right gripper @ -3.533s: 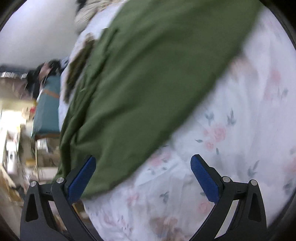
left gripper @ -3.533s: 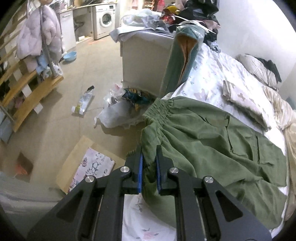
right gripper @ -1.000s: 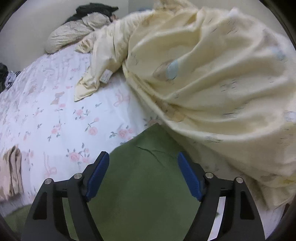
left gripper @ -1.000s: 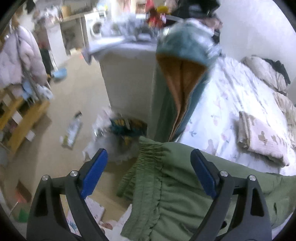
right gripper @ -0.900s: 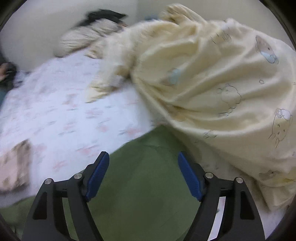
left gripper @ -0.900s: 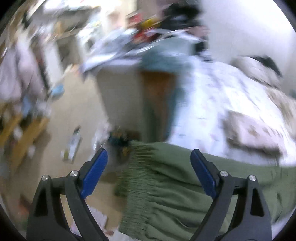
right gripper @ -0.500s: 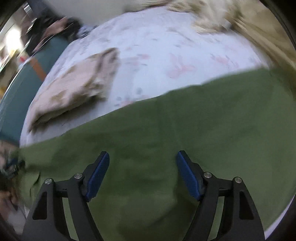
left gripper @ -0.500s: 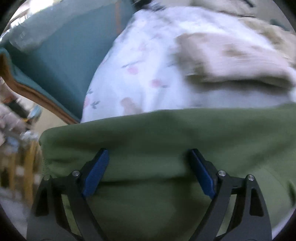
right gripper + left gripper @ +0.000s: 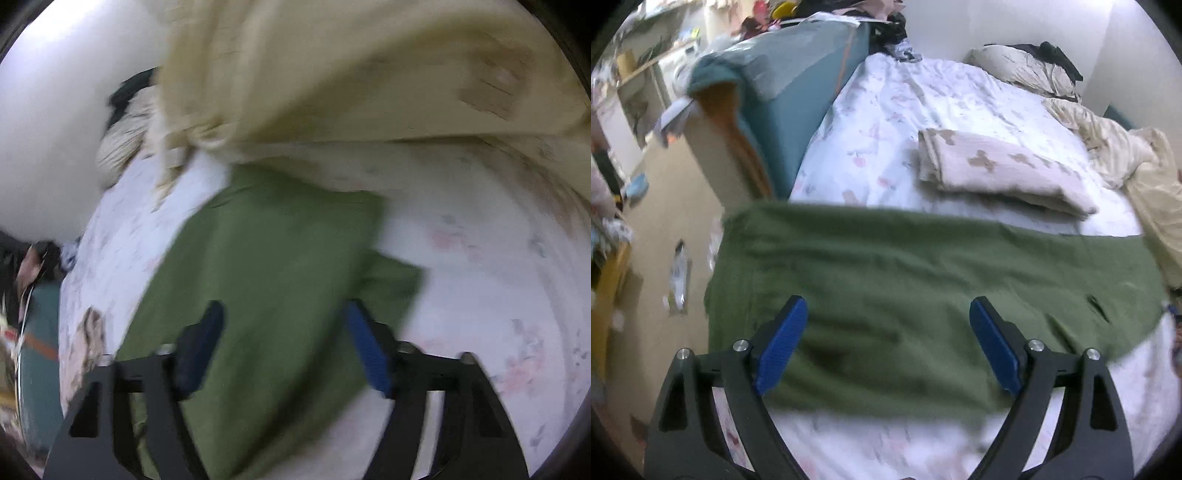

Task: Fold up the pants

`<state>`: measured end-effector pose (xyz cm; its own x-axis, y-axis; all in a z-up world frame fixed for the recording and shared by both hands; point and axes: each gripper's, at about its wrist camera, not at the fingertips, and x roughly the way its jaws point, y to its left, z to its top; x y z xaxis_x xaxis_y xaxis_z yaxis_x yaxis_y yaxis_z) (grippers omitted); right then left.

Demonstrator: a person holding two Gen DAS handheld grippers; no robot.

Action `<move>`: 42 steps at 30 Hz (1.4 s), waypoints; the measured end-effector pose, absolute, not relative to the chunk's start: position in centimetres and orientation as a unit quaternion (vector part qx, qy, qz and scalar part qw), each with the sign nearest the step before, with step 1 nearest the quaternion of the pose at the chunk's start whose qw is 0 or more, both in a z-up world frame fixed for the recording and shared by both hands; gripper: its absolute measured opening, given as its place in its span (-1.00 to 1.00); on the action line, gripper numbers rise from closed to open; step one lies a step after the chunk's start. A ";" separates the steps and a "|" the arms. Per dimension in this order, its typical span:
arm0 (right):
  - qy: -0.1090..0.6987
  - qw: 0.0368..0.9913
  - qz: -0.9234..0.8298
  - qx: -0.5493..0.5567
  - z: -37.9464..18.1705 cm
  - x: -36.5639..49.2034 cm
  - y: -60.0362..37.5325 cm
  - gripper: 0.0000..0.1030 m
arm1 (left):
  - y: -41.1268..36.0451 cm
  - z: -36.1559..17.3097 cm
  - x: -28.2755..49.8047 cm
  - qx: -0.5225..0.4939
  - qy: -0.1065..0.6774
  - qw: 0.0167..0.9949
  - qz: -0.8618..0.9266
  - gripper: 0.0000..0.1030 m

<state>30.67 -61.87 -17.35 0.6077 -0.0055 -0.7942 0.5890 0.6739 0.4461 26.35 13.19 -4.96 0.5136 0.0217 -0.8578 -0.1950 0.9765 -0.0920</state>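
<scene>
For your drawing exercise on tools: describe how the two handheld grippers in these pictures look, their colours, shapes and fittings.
The left gripper has black plastic arms with triangular cut-outs, round silver bolt heads, and ribbed blue pads lining its two fingers. The right gripper is blurred but shows the same black arms, silver bolts and blue pads. No cables or markings show.

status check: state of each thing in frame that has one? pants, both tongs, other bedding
green pants: folded lengthwise into a long band, flat across the bed, not gripped
left tongs: open, above the pants
right tongs: open, over the pants; view blurred
beige cloth: folded, on the floral sheet beyond the pants
yellow quilt: bunched up past the leg end
</scene>
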 end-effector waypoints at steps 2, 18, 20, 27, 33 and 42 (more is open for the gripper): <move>0.407 0.817 -0.169 0.372 -18.3 31.0 -62.1 0.18 | 12.7 -3.9 24.7 -0.100 0.501 0.857 0.062 0.71; 0.429 0.820 -0.227 0.303 -16.9 28.4 -61.9 -1.00 | 9.8 -4.4 22.6 -0.035 0.452 0.889 0.072 0.99; 0.433 0.817 -0.224 0.307 -18.2 28.4 -62.1 -0.99 | 10.0 -4.7 22.6 -0.048 0.459 0.884 0.069 0.99; 0.410 0.796 -0.248 0.370 -19.2 25.2 -62.2 -0.32 | 15.3 -5.5 22.2 -0.133 0.472 0.863 0.125 0.99; 0.415 0.803 -0.178 0.389 -20.2 23.7 -57.8 0.13 | 23.1 -5.8 19.5 -0.270 0.429 0.832 0.225 0.99; 0.429 0.799 -0.117 0.405 -19.4 22.7 -53.6 0.20 | 28.0 -9.3 16.5 -0.372 0.404 0.798 0.248 0.99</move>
